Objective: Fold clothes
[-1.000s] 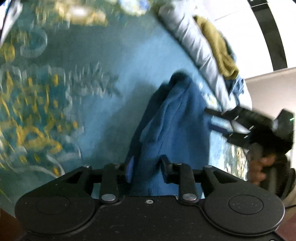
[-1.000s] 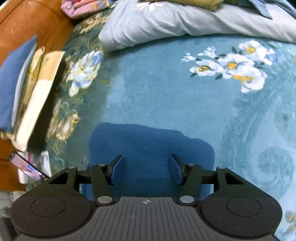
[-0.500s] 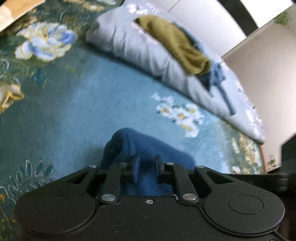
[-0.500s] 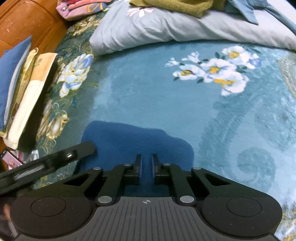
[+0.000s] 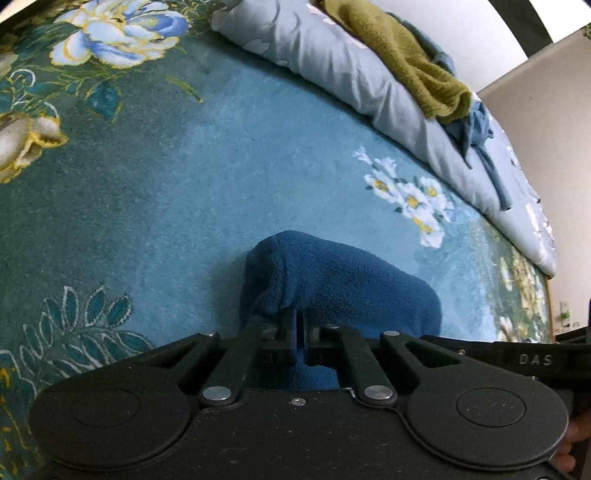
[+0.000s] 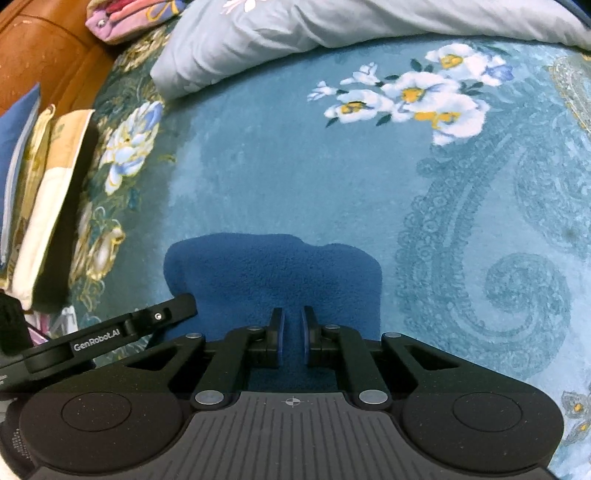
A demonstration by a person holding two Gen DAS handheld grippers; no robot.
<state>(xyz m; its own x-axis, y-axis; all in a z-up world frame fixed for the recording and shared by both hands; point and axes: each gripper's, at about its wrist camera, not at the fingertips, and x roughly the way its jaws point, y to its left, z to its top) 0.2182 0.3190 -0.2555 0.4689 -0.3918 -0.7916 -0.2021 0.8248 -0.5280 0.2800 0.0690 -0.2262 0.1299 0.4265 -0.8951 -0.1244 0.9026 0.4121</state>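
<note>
A dark blue fleece garment (image 5: 343,280) lies folded on the teal floral blanket (image 5: 155,192). My left gripper (image 5: 297,328) is shut on the garment's near edge, and the fleece bunches over its fingertips. In the right wrist view the same garment (image 6: 273,273) lies flat in front of my right gripper (image 6: 291,325), whose jaws are shut on its near edge with a thin strip of fleece between them. The left gripper's body (image 6: 110,339) shows beside it at the left.
A grey-blue duvet (image 5: 369,85) lies along the far side, with an olive garment (image 5: 406,62) and a light blue garment (image 5: 476,129) on it. Stacked pillows (image 6: 40,192) stand at the left by a brown headboard (image 6: 48,55). A pink cloth (image 6: 125,14) lies at the far left.
Both grippers have closed on the blue garment's near edge. The left gripper swung round from a side-on view and now sits next to the right one.
</note>
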